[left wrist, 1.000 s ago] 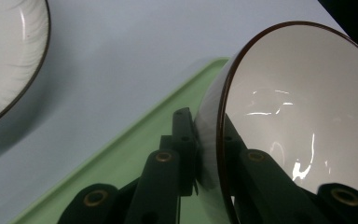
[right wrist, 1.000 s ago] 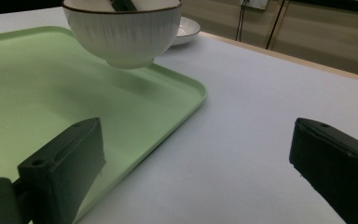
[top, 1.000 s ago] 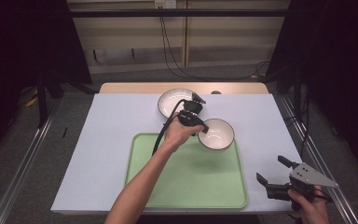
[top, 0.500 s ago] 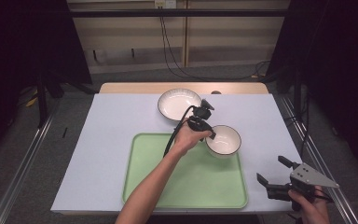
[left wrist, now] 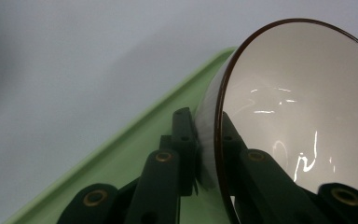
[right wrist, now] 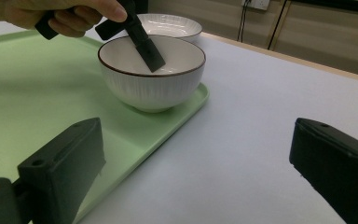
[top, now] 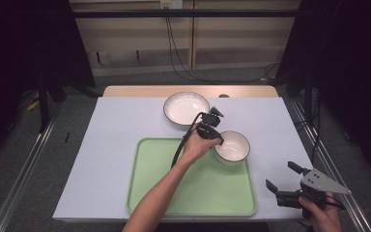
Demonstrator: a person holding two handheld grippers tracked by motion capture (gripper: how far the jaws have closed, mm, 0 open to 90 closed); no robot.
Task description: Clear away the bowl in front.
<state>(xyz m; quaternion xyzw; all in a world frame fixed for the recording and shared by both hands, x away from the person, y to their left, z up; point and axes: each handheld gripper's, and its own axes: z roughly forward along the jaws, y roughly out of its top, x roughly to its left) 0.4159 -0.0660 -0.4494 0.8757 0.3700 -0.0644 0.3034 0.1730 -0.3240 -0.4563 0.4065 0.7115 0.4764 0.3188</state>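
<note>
A small white bowl with a dark rim (top: 233, 146) (right wrist: 151, 77) stands on the far right corner of the green tray (top: 174, 188) (right wrist: 37, 84). My left gripper (top: 218, 141) (left wrist: 208, 135) is shut on the bowl's near-left rim, one jaw inside the bowl (left wrist: 298, 107) and one outside on its ribbed wall. Off the tray's right front corner, my right gripper (top: 281, 176) (right wrist: 200, 140) is held open with nothing between its jaws, pointing toward the bowl.
A larger white bowl (top: 186, 107) (right wrist: 168, 23) sits on the pale sheet behind the tray. The sheet (top: 116, 135) covers the table; a wooden strip (top: 140, 91) shows at the far edge. Dark frame posts flank the table.
My left gripper has carried the small bowl a little to the right and down, to where it now stands on the tray's corner. The right gripper has kept still.
</note>
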